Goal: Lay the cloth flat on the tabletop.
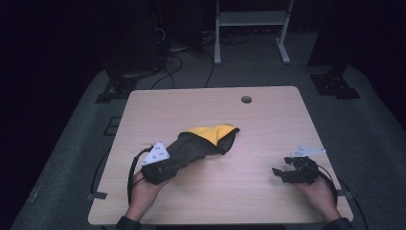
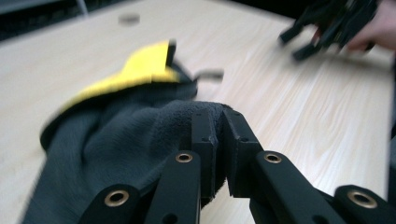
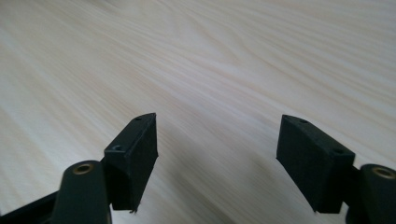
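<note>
A dark grey cloth with a yellow lining (image 1: pixel 206 141) lies across the middle of the wooden table (image 1: pixel 268 115). My left gripper (image 1: pixel 173 165) is shut on the cloth's near left end, which is lifted a little off the table. In the left gripper view the two black jaws pinch a fold of the grey cloth (image 2: pixel 140 135) between the pads, with the left gripper (image 2: pixel 218 140) at the fold. My right gripper (image 1: pixel 280 171) rests low at the table's right side, open, with nothing between its jaws. In the right gripper view, bare wood lies between the jaws of the right gripper (image 3: pixel 217 140).
A round cable hole (image 1: pixel 246 99) sits near the table's far edge. Beyond the table stand a white frame (image 1: pixel 251 28) and dark stands with cables on the grey floor. The other hand's gripper (image 2: pixel 327 23) appears at the top right of the left gripper view.
</note>
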`<state>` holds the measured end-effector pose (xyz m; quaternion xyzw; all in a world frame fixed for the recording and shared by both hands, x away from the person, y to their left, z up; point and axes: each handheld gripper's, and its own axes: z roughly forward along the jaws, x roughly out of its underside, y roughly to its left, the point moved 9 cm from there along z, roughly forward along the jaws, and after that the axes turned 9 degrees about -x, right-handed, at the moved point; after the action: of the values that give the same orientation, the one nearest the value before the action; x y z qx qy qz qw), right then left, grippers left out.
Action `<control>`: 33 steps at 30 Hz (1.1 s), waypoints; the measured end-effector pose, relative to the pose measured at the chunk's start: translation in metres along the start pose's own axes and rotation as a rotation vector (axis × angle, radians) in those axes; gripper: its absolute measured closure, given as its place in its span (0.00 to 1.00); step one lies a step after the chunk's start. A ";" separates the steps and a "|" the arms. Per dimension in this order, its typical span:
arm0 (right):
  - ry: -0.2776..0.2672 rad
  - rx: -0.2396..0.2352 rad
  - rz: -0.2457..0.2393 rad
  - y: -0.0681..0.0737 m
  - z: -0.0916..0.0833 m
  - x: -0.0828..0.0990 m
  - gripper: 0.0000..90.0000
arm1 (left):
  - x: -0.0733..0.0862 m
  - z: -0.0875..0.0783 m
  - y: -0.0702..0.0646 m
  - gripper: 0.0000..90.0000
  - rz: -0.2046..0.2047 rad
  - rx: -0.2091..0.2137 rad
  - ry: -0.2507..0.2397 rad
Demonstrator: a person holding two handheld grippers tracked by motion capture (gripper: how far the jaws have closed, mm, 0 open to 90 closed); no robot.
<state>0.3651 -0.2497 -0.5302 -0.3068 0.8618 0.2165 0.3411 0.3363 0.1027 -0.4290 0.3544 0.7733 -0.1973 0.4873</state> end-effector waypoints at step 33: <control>-0.063 -0.303 -0.222 0.099 0.092 -0.102 0.44 | 0.047 0.000 0.043 0.92 -0.099 -0.047 0.110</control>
<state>0.3997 -0.0860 -0.5024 -0.4409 0.7690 0.3143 0.3397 0.3553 0.1485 -0.4691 0.3144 0.8200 -0.1830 0.4420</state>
